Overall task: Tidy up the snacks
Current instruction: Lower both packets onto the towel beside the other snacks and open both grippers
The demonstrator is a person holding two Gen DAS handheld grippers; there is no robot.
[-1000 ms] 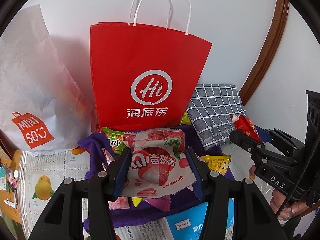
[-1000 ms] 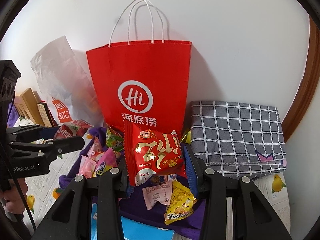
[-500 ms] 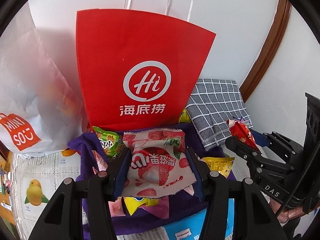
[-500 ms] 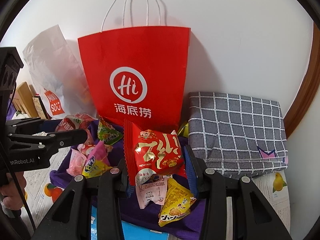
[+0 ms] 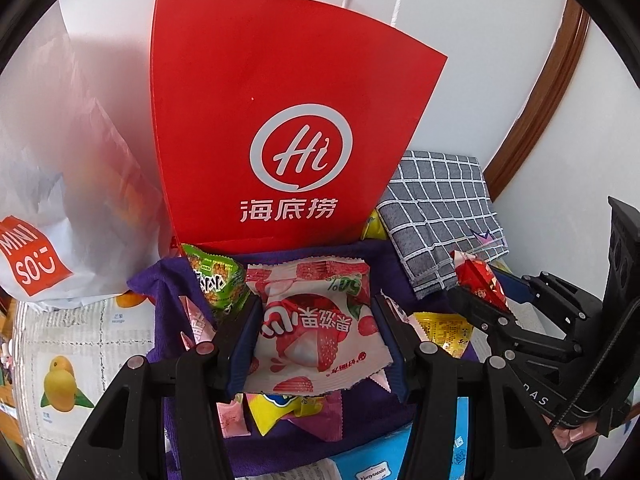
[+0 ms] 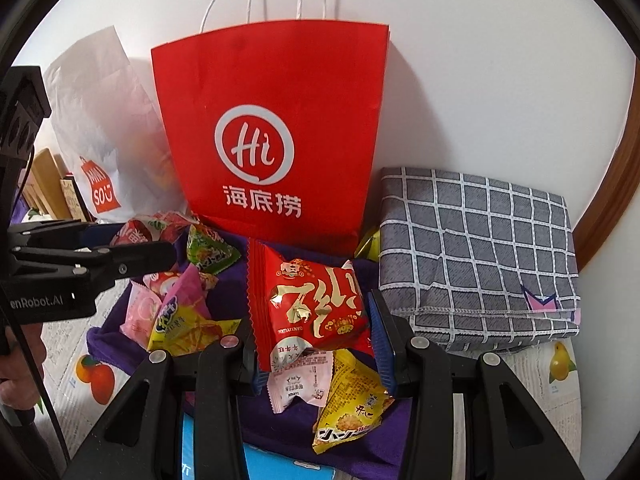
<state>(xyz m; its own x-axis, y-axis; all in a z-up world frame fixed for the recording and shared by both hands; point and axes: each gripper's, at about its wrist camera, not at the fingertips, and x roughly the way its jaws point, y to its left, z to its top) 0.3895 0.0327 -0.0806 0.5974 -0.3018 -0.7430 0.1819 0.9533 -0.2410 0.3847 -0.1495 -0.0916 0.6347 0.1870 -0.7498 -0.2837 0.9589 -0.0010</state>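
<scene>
Two hand-held grippers hang over a heap of snacks on a purple cloth [image 6: 280, 420], each clamped on a packet. The left gripper [image 5: 316, 336] pinches a pink-and-white strawberry packet [image 5: 316, 320] between its blue-padded fingers [image 5: 244, 344], the wrapper filling the gap from pad to pad. The right gripper [image 6: 312, 328] squeezes a red packet with gold lettering [image 6: 312, 304] in the same way (its crimped edge stands up along the left pad).

At twelve o'clock from both grippers, a red paper bag [image 6: 276, 136] with white twine handles stands upright against the white wall. At ten o'clock a white plastic shopping bag [image 5: 60, 184] with an orange logo slumps beside it. At two o'clock lies a folded grey checked cloth [image 6: 480, 256], its near edge just beside the purple cloth.

Loose snacks are still scattered on the purple cloth: a green packet [image 5: 216, 280] at eleven o'clock of the left gripper, touching the foot of the red bag; a yellow triangular packet [image 6: 348, 408] and a pale pink wrapper [image 6: 296, 384] at six o'clock under the right gripper's load; more pink and yellow wrappers [image 6: 180, 312] at nine o'clock. Under it all lies a fruit-printed sheet [image 5: 64, 360]. A bare hand [image 6: 20, 372] shows at the left edge of the right wrist view.
</scene>
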